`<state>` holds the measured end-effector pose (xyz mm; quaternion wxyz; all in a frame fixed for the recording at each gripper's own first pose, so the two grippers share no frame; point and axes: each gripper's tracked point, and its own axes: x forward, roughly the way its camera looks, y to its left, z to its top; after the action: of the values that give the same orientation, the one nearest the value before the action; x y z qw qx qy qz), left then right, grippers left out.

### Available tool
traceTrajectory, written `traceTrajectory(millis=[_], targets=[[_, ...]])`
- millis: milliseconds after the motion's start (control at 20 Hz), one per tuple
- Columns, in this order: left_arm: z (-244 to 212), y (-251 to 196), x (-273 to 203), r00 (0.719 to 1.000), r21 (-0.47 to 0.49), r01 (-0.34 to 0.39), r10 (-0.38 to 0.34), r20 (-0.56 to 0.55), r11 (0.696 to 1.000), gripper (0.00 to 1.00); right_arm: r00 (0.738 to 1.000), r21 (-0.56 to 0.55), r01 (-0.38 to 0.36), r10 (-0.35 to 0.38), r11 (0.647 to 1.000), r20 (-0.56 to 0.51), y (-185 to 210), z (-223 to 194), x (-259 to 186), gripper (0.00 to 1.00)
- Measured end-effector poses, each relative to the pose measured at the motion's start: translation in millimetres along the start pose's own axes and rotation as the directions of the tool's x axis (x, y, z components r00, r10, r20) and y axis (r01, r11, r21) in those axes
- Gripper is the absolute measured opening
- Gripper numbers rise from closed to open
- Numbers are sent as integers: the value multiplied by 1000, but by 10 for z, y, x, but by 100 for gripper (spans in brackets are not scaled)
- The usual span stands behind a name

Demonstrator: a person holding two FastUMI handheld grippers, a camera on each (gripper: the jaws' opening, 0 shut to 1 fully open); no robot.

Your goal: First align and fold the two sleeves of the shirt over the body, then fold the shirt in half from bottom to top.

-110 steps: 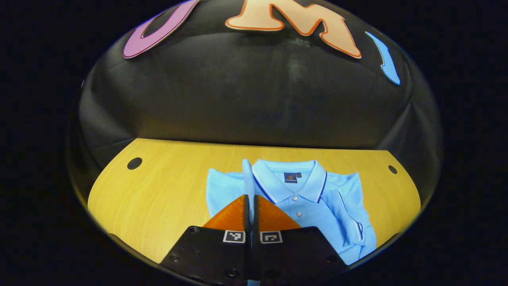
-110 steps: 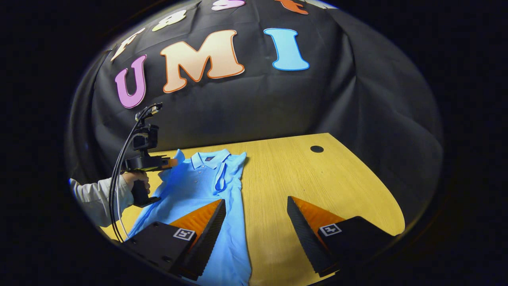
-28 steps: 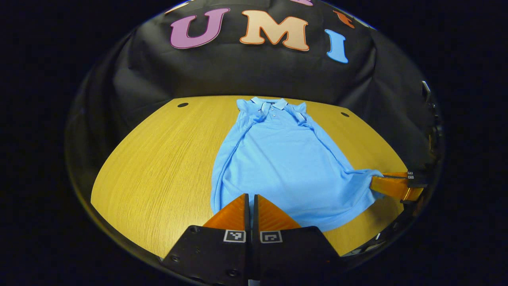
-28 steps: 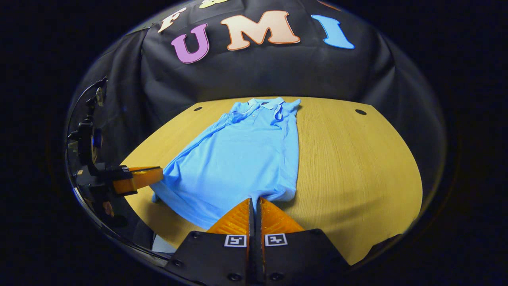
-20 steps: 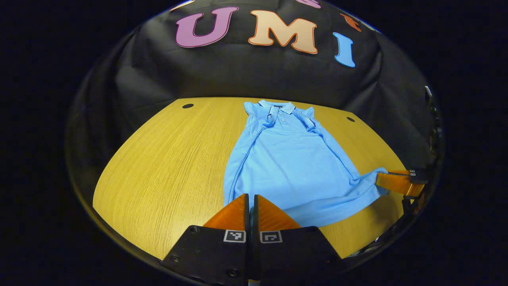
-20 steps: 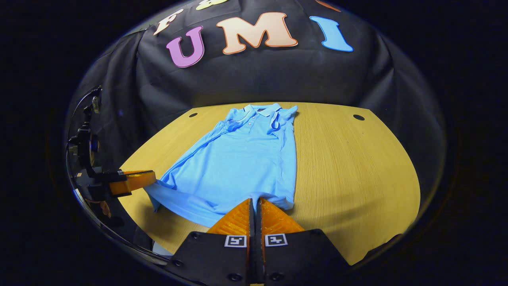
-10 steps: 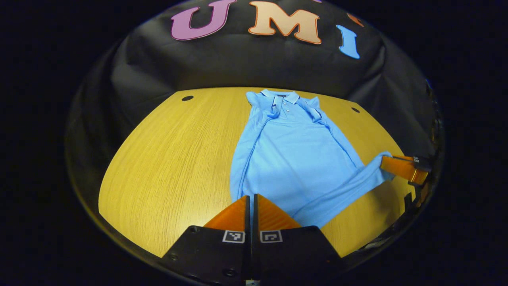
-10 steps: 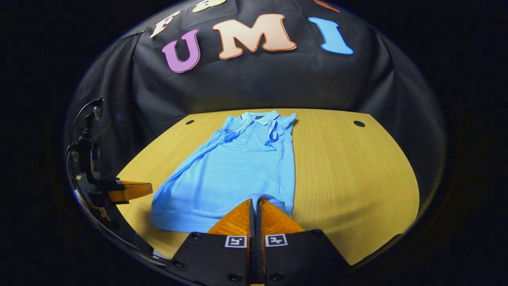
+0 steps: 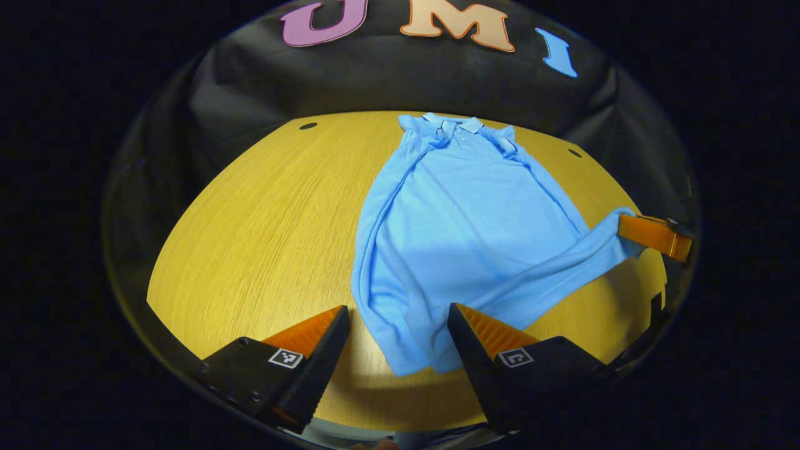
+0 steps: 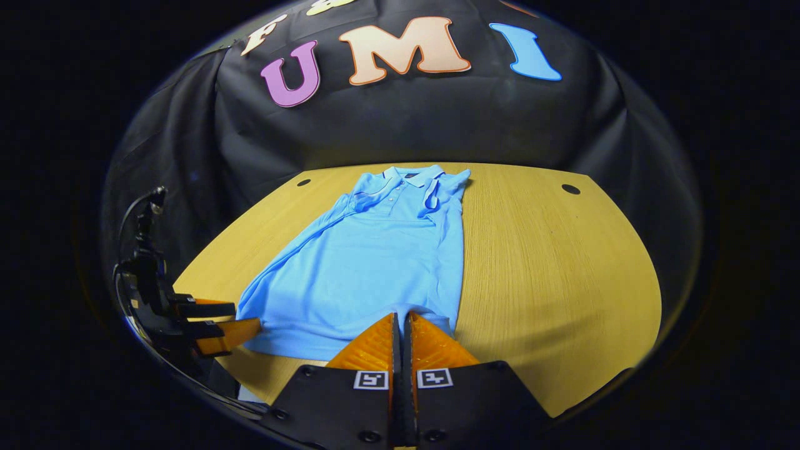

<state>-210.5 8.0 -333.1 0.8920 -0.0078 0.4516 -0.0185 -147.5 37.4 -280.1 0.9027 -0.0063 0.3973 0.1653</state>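
Shirt (image 9: pixel 462 212): flat on the table (image 9: pixel 250 225), sleeves folded in.
Left gripper (image 9: pixel 397 325): wide open, empty, at the hem's left corner.
Right gripper (image 10: pixel 401 334): pinching the hem's right corner.
Advice: re-grip left, lift both corners evenly toward the collar.

The left gripper (image 9: pixel 397 325) has black bodies with small square black-and-white markers at the bottom of the frame. The right gripper (image 10: pixel 402 334) has the same markers and round screws. At the left edge, black cables (image 10: pixel 128 219) rise in a curve.
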Motion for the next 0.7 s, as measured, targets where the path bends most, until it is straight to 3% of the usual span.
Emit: traceTrajectory(millis=[50, 100, 250, 300, 400, 700], targets=[[90, -50, -3, 1000, 7, 17, -17, 23, 1000, 98, 1000, -1, -3, 3, 1000, -2, -7, -9, -4, 2], [17, -86, 5, 1000, 18, 18, -18, 0, 1000, 92, 1000, -3, -7, 7, 1000, -5, -9, -11, 5, 2], [67, -209, 10, 999, 15, 48, -48, -10, 999, 35, 1000, -4, -20, 20, 1000, -11, 13, -23, 33, 2], [67, -210, 39, 999, 16, 43, -43, -27, 999, 9, 1000, 1, -22, 22, 1000, -11, 22, -10, 49, 2], [131, -203, 55, 999, 8, 27, -27, -42, 1000, 0, 1000, 14, -22, 22, 1000, -9, 31, 13, 69, 2], [965, -205, 61, 995, 17, 75, -76, 64, 997, 0, 999, 29, 5, -6, 1000, 48, -35, 362, 162, 2]])
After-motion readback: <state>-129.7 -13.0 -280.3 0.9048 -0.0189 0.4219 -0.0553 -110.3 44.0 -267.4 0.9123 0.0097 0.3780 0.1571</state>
